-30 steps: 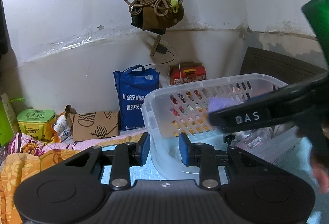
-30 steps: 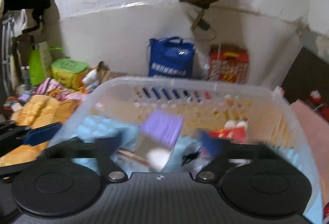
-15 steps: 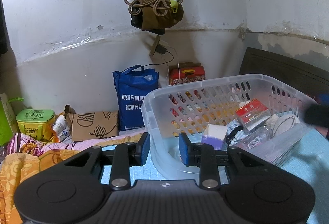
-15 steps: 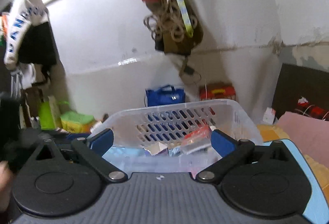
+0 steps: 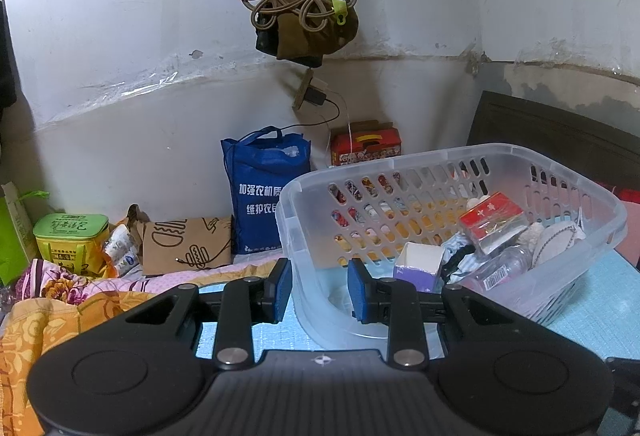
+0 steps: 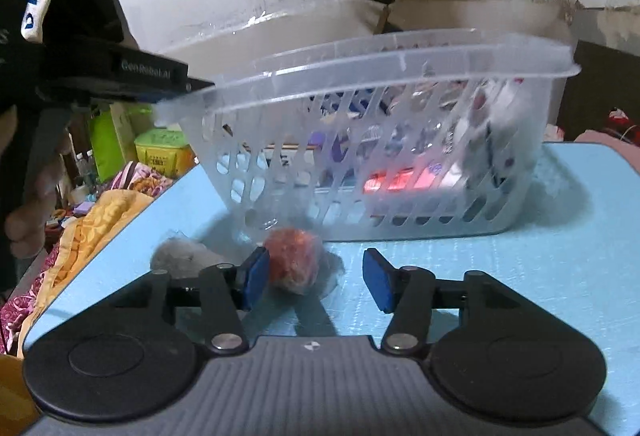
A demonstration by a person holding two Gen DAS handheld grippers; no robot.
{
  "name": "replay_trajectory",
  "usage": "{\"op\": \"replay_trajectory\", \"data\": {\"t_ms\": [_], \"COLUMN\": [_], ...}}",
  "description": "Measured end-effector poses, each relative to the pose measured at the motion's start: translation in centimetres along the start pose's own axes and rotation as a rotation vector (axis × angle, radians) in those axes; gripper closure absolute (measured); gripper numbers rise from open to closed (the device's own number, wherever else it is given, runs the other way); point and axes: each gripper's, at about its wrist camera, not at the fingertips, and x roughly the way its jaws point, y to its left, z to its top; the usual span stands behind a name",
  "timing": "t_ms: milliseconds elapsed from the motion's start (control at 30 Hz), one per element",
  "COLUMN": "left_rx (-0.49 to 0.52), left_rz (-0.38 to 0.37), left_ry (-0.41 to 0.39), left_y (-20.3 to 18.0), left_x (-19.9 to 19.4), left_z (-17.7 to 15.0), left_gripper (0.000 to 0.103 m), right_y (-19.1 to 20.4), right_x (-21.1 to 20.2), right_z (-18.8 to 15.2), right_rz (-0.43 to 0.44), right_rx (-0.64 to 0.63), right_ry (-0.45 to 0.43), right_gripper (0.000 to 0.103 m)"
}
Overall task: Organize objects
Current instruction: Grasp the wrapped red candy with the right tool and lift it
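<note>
A clear slotted plastic basket (image 5: 436, 159) stands tilted on the light blue table (image 6: 520, 276). It holds a red box (image 5: 492, 220), a purple-and-white box (image 5: 420, 264) and a clear bottle (image 5: 500, 268). My left gripper (image 5: 319, 290) is shut on the basket's near corner rim; the right wrist view shows that left gripper (image 6: 176, 79) gripping the rim at the left. My right gripper (image 6: 316, 280) is low over the table in front of the basket, its jaws closing. An orange-red fuzzy ball (image 6: 294, 266) lies between them against the left pad, clear of the right pad. A grey fuzzy ball (image 6: 180, 256) lies just left.
Behind the basket, against the wall, stand a blue bag (image 5: 266, 195), a red carton (image 5: 366, 141), a brown paper bag (image 5: 186, 246) and a green tin (image 5: 70, 236). An orange floral blanket (image 6: 100, 215) lies past the table's left edge. Rope and bags (image 5: 296, 3) hang overhead.
My right gripper came down from above the basket to the table in front of it, and its jaws have narrowed around the orange-red ball. The purple box now lies in the basket. The left gripper kept still.
</note>
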Motion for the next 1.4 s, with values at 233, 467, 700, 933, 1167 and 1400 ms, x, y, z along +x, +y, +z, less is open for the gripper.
{"op": "replay_trajectory", "data": {"t_ms": [233, 467, 700, 933, 1167, 1400], "left_rx": [0.001, -0.001, -0.002, -0.002, 0.001, 0.0], "left_rz": [-0.004, -0.005, -0.009, -0.007, -0.004, -0.006], "left_ry": [-0.001, -0.001, -0.002, -0.003, -0.006, -0.007], "left_y": [0.2, 0.2, 0.1, 0.1, 0.1, 0.0], "left_x": [0.0, 0.0, 0.1, 0.2, 0.2, 0.2], "left_z": [0.0, 0.0, -0.1, 0.0, 0.0, -0.1], "left_gripper": [0.069, 0.069, 0.069, 0.069, 0.068, 0.068], "right_y": [1.9, 3.9, 3.5, 1.6, 1.2, 0.8], "right_x": [1.5, 2.4, 1.8, -0.6, -0.7, -1.9], "right_z": [0.1, 0.2, -0.1, 0.2, -0.3, -0.2], "right_rz": [-0.005, -0.005, -0.044, -0.059, -0.049, -0.036], "right_rx": [-0.035, -0.088, -0.099, -0.056, -0.051, -0.033], "right_ry": [0.021, 0.031, 0.012, -0.033, -0.022, -0.048], "right_gripper": [0.042, 0.043, 0.053, 0.053, 0.053, 0.053]}}
